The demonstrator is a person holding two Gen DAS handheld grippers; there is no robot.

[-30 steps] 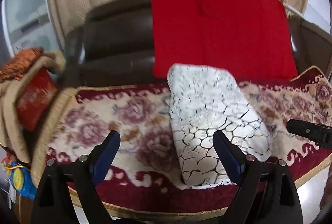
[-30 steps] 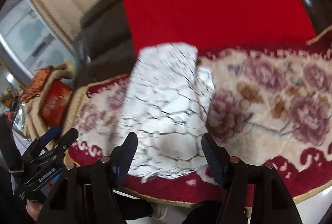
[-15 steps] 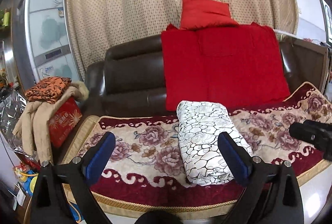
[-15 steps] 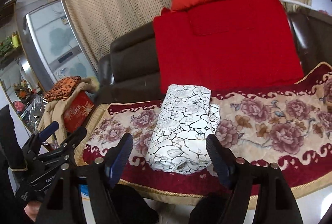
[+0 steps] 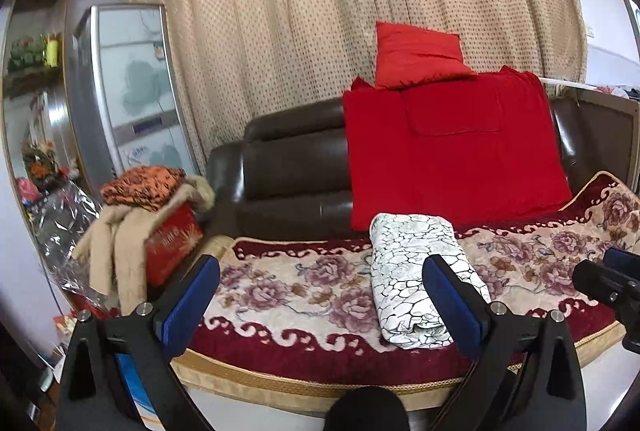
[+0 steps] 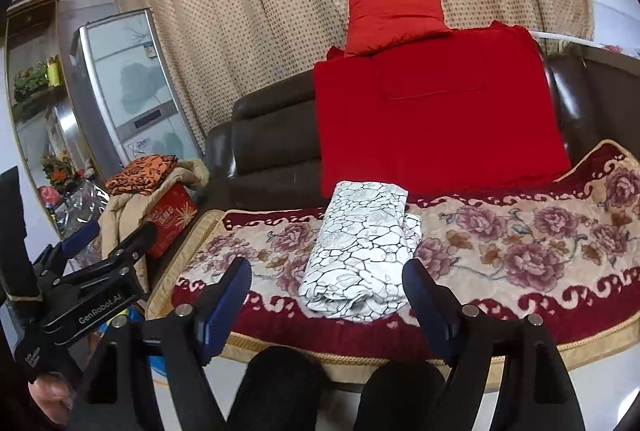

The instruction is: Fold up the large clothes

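Nearest the lens, the left gripper (image 5: 320,283) stood with its blue-padded jaws spread wide and nothing between them; they had just been opening. The right gripper (image 6: 326,285) likewise had its jaws parted and empty, having also just been opening, though not as wide as the left. In the right wrist view a hand (image 6: 50,397) at the lower left edge held the left gripper's handle. Both tools hung in front of the sofa's edge, apart from the cloth.

Just beyond the fingertips, the folded white garment (image 5: 416,275) with a black crackle print lay as a neat oblong bundle on the floral seat cover (image 5: 304,295), its near end by the dark red border and its far end touching the foot of the red blanket (image 5: 452,151). That blanket draped over the back of the brown leather sofa (image 5: 288,159), and a red cushion (image 5: 416,55) sat on top of it.

To the left of the sofa, a red box (image 5: 172,243) carried a beige coat and an orange patterned cloth (image 5: 140,187). Behind stood a silver fridge (image 5: 128,87) and, farthest, a beige dotted curtain (image 5: 320,11)
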